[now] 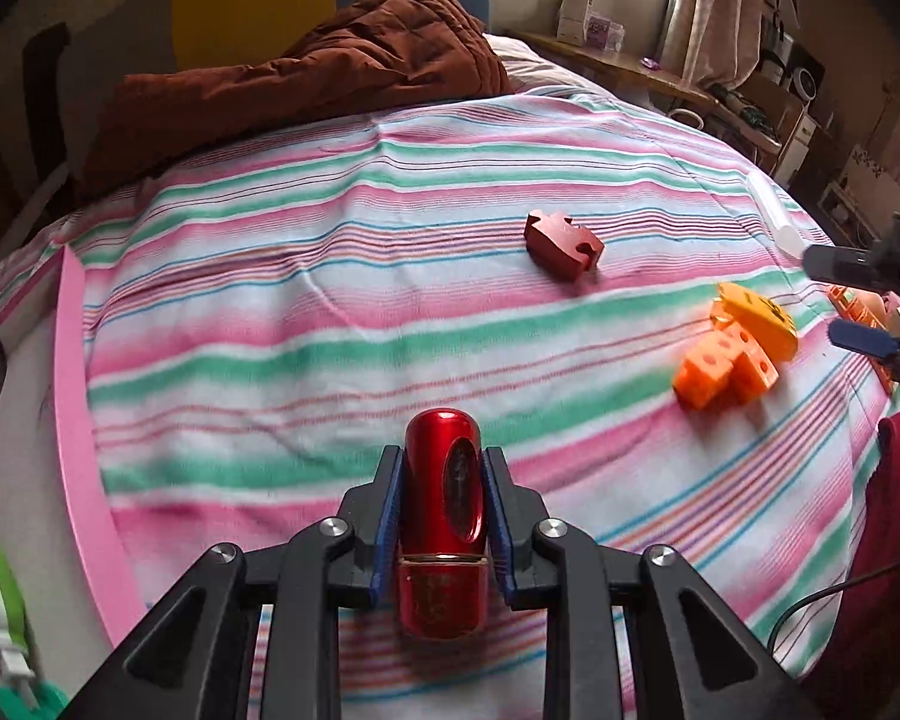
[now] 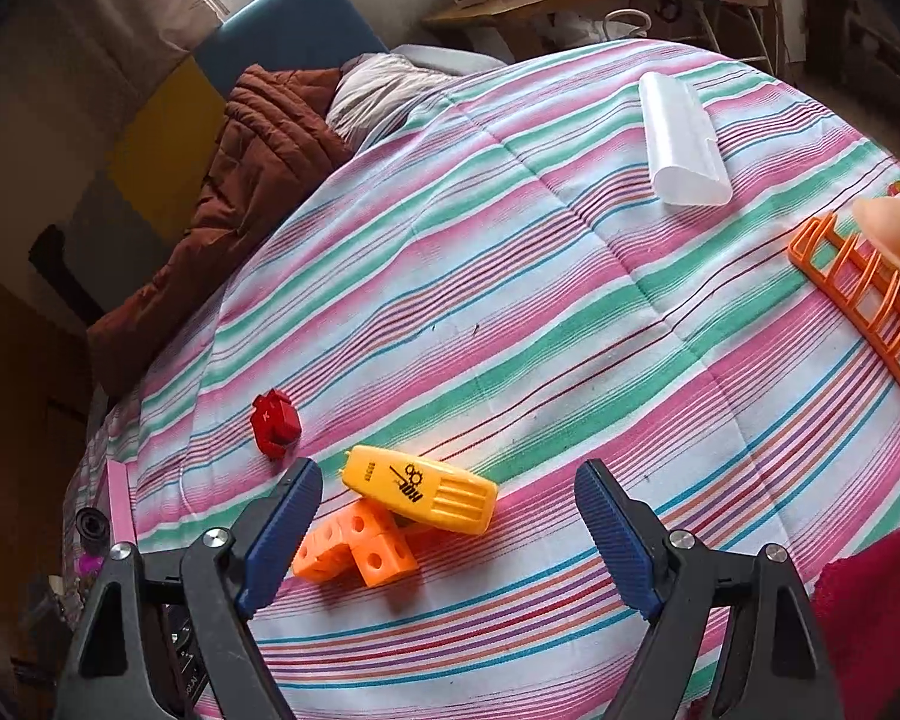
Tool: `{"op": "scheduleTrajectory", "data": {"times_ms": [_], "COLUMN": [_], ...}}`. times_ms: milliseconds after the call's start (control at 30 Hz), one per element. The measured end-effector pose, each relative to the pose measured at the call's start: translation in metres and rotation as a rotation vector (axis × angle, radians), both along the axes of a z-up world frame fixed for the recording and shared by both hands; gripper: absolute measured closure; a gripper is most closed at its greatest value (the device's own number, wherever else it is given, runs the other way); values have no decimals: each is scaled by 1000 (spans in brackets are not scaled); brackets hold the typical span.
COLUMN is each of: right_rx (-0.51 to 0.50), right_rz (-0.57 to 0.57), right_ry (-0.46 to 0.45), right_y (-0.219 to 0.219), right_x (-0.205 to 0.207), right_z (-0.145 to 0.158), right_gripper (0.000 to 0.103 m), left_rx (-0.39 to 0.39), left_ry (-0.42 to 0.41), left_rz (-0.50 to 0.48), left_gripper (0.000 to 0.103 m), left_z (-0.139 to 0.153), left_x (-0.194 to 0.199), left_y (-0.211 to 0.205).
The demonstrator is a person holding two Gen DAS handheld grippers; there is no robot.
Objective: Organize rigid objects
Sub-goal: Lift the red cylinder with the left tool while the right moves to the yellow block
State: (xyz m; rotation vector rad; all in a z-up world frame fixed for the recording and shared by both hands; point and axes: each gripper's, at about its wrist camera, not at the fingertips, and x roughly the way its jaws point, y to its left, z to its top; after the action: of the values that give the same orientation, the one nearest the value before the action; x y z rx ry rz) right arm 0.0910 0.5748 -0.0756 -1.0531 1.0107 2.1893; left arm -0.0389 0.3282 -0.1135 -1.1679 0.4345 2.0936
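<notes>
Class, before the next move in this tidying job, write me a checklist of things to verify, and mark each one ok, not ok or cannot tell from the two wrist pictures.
1. Left gripper shut on the glossy red metal capsule-shaped case: ok.
2. Case sits straight between the pads: ok.
3. Right gripper open: ok.
4. Yellow plastic clip-shaped piece and orange holed plastic cubes lie between the right gripper's fingers: ok.
5. Yellow piece lies free of the cubes: not ok, it overlaps them.
6. Where the red case should go: cannot tell.

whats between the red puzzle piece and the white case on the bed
Only bare striped bedspread lies between the red puzzle piece and the white case; the right wrist view shows the whole stretch.
</notes>
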Motion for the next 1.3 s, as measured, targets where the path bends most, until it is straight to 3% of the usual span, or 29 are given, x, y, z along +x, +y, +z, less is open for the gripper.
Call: {"op": "scheduleTrajectory", "data": {"times_ms": [167, 500, 533, 600, 700, 967, 1033, 1300], "right_rx": [-9, 25, 29, 70, 70, 235, 260, 198], "right_rz": [36, 34, 35, 25, 35, 128, 112, -20], "right_ry": [-41, -105, -127, -180, -153, -127, -141, -212], "right_y": [-9, -15, -16, -18, -16, -31, -28, 7], "right_x": [-10, -43, -47, -53, -52, -37, -29, -9], "right_z": [-12, -20, -23, -27, -20, 8, 6, -19], "right_gripper": [12, 10, 11, 28, 28, 28, 28, 28], "left_rx": [2, 29, 30, 35, 44, 42, 37, 29], "left_ry": [62, 53, 54, 47, 41, 75, 81, 37], "left_rz": [-24, -22, -21, -18, -17, -24, -26, 5], "left_gripper": [78, 78, 78, 78, 78, 78, 78, 78], "left_z": [-4, -6, -6, -6, -6, -7, -6, -1], "left_x": [10, 9, 9, 9, 8, 11, 12, 10], "left_y": [0, -5, -5, -4, -5, -5, -5, -7]}}
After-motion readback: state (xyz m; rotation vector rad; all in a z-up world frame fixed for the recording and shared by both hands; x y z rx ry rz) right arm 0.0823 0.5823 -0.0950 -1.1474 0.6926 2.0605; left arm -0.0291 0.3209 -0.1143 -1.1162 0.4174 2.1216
